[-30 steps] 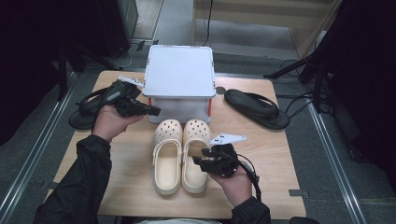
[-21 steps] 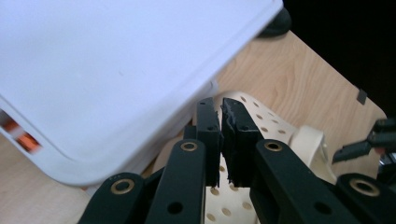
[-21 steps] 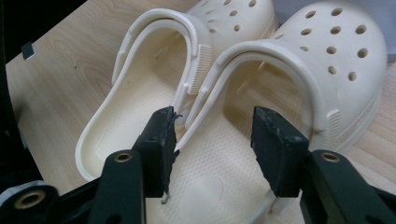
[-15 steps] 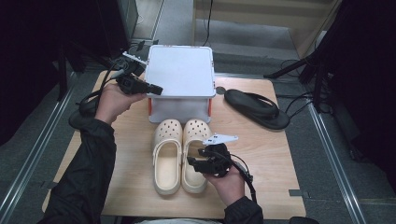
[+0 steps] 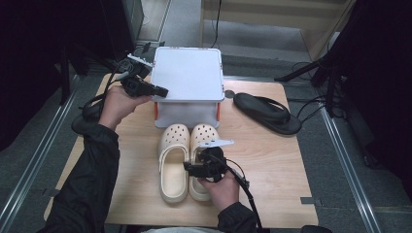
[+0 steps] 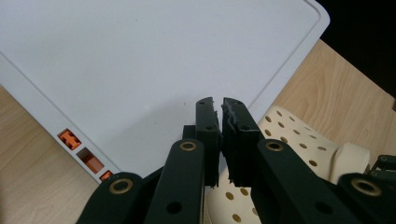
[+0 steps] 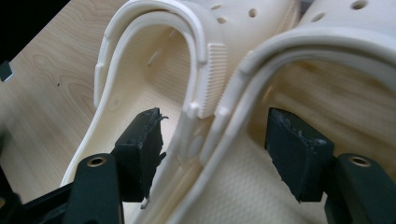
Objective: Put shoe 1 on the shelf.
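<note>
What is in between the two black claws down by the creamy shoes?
In the right gripper view, the touching inner side walls of the two cream clogs stand between the open jaws of the right gripper, one jaw inside each shoe. The jaws have just been opening.

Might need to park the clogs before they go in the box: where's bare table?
Free: the wood right of the cream clogs, below the black sandal, and left of them toward the sleeve. Crowded: the strip between clogs and white box.

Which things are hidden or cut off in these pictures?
- Box contents: high view, the lid covers them.
- Left sandal: high view, the person's left hand and sleeve hide most.
- Clogs: right gripper view, toes cut off by the top edge.
</note>
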Motion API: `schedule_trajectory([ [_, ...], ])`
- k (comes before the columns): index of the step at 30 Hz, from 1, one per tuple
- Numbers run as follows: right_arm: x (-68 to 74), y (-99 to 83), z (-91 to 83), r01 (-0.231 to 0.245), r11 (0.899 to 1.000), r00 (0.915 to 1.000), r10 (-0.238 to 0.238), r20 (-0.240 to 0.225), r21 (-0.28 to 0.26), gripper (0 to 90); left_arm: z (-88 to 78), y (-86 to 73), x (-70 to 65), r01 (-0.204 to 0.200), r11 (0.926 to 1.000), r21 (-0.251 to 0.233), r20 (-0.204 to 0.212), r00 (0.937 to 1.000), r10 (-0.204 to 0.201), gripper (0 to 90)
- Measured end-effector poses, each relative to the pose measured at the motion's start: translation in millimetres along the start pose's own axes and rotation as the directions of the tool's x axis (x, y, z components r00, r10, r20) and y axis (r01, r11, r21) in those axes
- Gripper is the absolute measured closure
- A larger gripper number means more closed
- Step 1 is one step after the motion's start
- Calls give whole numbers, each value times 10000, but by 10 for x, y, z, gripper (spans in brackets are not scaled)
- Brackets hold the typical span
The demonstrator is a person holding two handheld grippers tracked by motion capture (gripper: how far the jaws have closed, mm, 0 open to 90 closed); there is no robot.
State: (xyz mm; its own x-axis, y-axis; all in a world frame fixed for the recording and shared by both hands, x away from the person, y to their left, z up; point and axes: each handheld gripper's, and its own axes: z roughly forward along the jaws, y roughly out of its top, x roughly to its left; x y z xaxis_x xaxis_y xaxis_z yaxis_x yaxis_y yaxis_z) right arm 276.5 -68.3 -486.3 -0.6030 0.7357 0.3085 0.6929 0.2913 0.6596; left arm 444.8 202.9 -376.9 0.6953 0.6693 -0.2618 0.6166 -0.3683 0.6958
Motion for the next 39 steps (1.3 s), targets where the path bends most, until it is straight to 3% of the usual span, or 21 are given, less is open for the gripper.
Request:
schedule_trajectory([
  [6, 65, 58, 120, 15, 9999, 9995, -19, 310, 114, 374, 0, -5, 21, 90, 10000, -35, 183, 9998, -89, 844],
  [18, 90, 143, 288, -406, 9992, 9914, 397, 1243, 50, 447, 4, -4, 8, 21, 10000, -58, 69, 10000, -21, 844],
  [27, 42, 150, 244, -1320, 9912, 9859, 1315, 1038, -23, 581, 5, -4, -8, -14, 10000, -21, -70, 10000, 14, 854],
  [32, 36, 155, 192, -1177, 9930, 9851, 1183, 1250, -119, 646, 3, -4, -6, -13, 10000, -11, -65, 10000, 13, 855],
  [39, -30, 218, 60, -1284, 9911, 9859, 1315, 1036, -357, 664, 5, -5, -4, 23, 10000, -23, -37, 10000, -23, 855],
])
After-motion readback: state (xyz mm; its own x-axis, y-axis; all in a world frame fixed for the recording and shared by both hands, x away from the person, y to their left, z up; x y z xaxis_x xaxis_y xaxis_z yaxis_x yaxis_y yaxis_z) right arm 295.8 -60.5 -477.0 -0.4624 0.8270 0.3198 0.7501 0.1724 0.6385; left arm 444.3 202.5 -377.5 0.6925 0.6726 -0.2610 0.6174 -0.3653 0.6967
